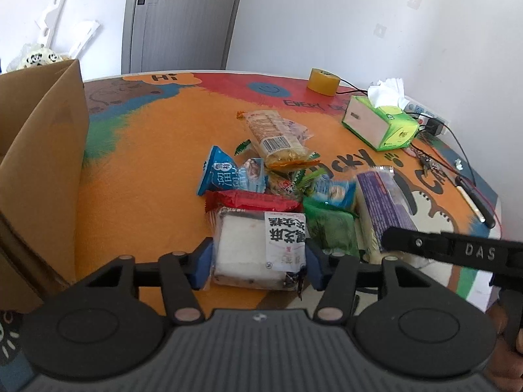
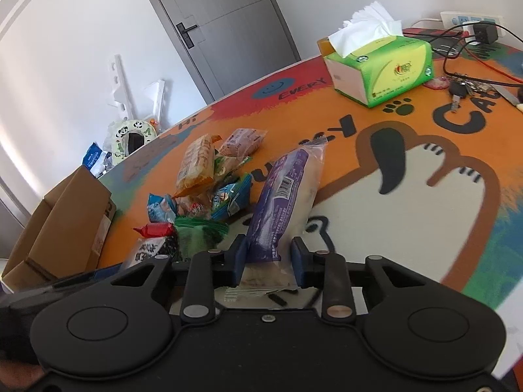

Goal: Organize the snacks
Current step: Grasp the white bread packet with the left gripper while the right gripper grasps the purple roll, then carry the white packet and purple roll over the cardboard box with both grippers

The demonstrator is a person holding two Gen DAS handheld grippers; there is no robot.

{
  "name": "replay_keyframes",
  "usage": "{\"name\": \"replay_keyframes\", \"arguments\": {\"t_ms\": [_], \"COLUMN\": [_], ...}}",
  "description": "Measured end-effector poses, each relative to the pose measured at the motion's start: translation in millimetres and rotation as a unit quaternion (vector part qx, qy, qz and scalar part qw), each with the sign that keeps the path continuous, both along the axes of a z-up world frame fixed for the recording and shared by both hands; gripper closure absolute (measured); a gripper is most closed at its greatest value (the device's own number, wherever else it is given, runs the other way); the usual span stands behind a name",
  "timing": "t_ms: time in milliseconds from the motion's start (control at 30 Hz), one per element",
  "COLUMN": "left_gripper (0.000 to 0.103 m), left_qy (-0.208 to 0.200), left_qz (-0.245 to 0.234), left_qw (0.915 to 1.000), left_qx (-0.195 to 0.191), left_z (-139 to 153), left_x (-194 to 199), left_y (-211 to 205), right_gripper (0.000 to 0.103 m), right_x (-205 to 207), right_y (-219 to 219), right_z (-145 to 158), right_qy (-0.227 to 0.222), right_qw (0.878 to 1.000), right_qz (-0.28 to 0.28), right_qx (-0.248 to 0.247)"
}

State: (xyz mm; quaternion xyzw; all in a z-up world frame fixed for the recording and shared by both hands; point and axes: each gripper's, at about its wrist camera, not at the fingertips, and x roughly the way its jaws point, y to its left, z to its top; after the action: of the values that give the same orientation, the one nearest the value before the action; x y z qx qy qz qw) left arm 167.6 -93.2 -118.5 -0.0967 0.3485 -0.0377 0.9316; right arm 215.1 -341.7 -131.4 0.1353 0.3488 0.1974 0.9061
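Left gripper (image 1: pixel 258 263) clamped on the white cake packet (image 1: pixel 258 245), at the near edge of the snack pile (image 1: pixel 278 176) on the table (image 1: pixel 147 163). Right gripper (image 2: pixel 268 263) closed on the purple packet (image 2: pixel 284 196), lying beside that pile. Cardboard box (image 1: pixel 39 163) at the left.

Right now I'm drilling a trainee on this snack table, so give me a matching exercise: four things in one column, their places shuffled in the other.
Things:
1. white snack pack
2. purple snack pack
3. cardboard box
4. tissue box

Places:
A. table's left edge
B. between the left gripper's fingers
C. far right, beside the tape roll
D. between the right gripper's fingers

Pairs: 1-B, 2-D, 3-A, 4-C
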Motion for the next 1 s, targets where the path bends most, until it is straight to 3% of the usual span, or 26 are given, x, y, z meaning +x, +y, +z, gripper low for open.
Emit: {"name": "replay_keyframes", "arguments": {"t_ms": [333,467,733,1000], "left_gripper": [0.049,0.049,0.049,0.049], "left_qy": [-0.006,-0.013,-0.018,-0.019], "left_qz": [0.001,0.006,0.013,0.016], "left_qw": [0.9999,0.9998,0.9995,0.9994], "left_qx": [-0.012,-0.016,-0.022,-0.024], "left_z": [6,10,14,13], "left_x": [-13,-17,-21,-18], "left_y": [3,8,17,22], "right_gripper": [0.073,0.068,0.044,0.043], "right_x": [-25,-27,-13,-2], "right_y": [-11,-10,6,18], "right_z": [4,7,1,1], "right_qy": [0.012,0.012,0.002,-0.008], "right_qw": [1.000,1.000,0.999,0.998], "right_qz": [0.002,-0.003,-0.015,-0.023], "right_qx": [-0.019,-0.022,-0.042,-0.060]}}
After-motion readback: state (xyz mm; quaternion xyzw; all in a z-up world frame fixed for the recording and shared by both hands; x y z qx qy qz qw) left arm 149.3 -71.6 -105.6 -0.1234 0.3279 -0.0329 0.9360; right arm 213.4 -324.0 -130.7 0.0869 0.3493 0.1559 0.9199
